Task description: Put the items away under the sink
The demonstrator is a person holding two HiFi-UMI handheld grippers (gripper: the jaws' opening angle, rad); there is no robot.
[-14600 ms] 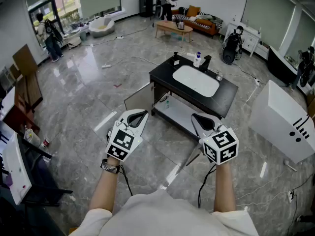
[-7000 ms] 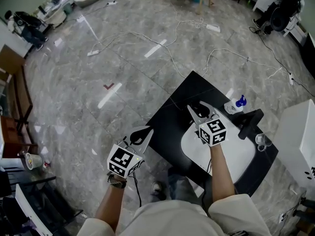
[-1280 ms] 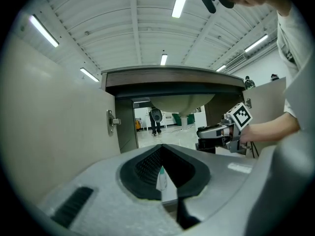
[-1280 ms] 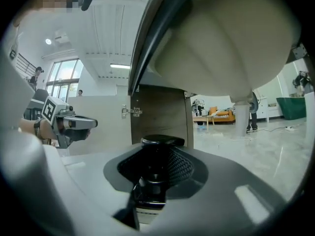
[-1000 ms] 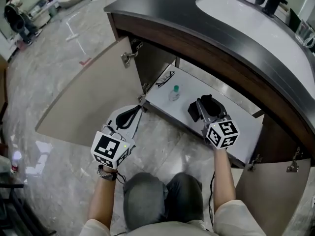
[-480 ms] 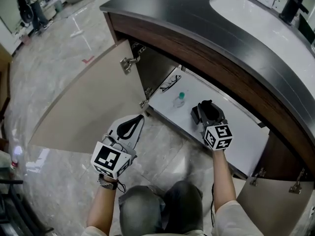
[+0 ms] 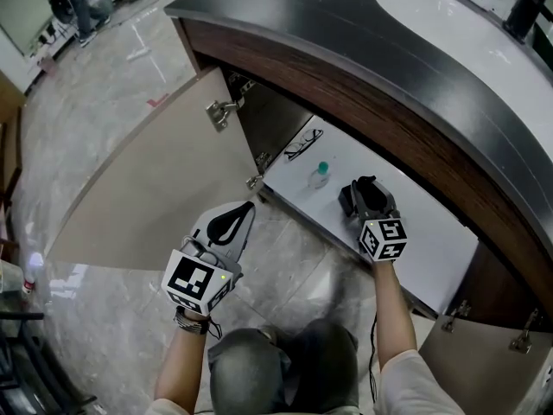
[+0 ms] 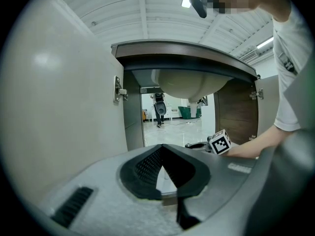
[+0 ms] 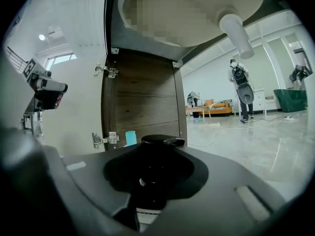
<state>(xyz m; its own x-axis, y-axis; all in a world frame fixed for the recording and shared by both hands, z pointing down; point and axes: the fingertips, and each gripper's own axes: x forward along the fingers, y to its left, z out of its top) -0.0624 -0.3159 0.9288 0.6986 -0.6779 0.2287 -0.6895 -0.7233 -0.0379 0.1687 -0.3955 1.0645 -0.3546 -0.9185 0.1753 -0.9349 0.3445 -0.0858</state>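
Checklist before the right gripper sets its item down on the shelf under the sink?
1. Right gripper shut on the black container: ok.
2. Left door swung wide, access open: ok.
3. Bare shelf around the container; small bottle and glasses lie off to its left: ok.
4. Container already resting on the shelf: cannot tell.
5. Left gripper shut, empty, outside the cabinet over the floor: ok.
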